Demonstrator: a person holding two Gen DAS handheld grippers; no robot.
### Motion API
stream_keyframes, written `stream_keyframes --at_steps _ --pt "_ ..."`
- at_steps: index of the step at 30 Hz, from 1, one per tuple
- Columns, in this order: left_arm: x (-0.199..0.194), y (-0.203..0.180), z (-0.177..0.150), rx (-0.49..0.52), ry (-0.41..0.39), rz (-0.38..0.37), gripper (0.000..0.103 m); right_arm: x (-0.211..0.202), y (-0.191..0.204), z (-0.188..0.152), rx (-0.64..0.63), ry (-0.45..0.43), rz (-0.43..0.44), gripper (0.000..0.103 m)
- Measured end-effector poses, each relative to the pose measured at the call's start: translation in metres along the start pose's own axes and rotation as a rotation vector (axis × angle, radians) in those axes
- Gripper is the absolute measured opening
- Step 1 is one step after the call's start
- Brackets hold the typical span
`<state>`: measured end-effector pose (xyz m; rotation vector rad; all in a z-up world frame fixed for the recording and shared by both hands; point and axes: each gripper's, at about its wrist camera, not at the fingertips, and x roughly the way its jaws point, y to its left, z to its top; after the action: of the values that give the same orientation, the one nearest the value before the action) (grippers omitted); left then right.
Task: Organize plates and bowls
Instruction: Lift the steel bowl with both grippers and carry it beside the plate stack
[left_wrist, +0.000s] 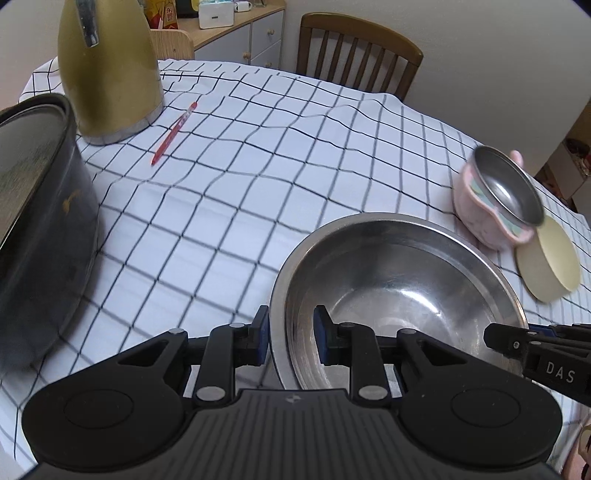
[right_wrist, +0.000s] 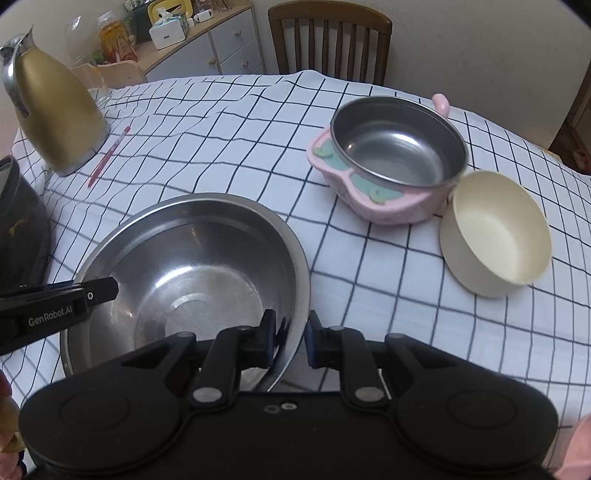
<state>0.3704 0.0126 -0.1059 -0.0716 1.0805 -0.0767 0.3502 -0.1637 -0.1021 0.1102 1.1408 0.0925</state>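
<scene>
Steel bowl (left_wrist: 399, 295) gripped at opposite rims by left gripper (left_wrist: 290, 334) and right gripper (right_wrist: 290, 341), near pink bowl (right_wrist: 395, 158). Thin-rim pinches; likely slipping if tilted.

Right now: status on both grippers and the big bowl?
Left gripper and right gripper both shut on the steel bowl rim, opposite sides. Pink bowl and cream bowl sit beyond, right.

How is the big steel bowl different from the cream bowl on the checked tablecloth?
The big steel bowl is shiny metal; the cream bowl is matte. The steel bowl is much wider. Both grippers' fingers clamp the steel bowl's rim; the cream bowl sits free, beside the pink bowl. Both are empty and upright.
</scene>
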Motion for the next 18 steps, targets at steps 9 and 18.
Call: stream_keyframes --at_steps 9,18 --pt "-0.050 -0.012 -0.037 0.029 -0.015 -0.045 0.024 -0.053 -0.016 -0.040 0.020 0.024 0.044 0.016" --pt "-0.082 -0.033 -0.071 0.055 -0.056 -0.069 0.024 -0.090 -0.036 -0.087 0.048 0.007 0.081 0.017"
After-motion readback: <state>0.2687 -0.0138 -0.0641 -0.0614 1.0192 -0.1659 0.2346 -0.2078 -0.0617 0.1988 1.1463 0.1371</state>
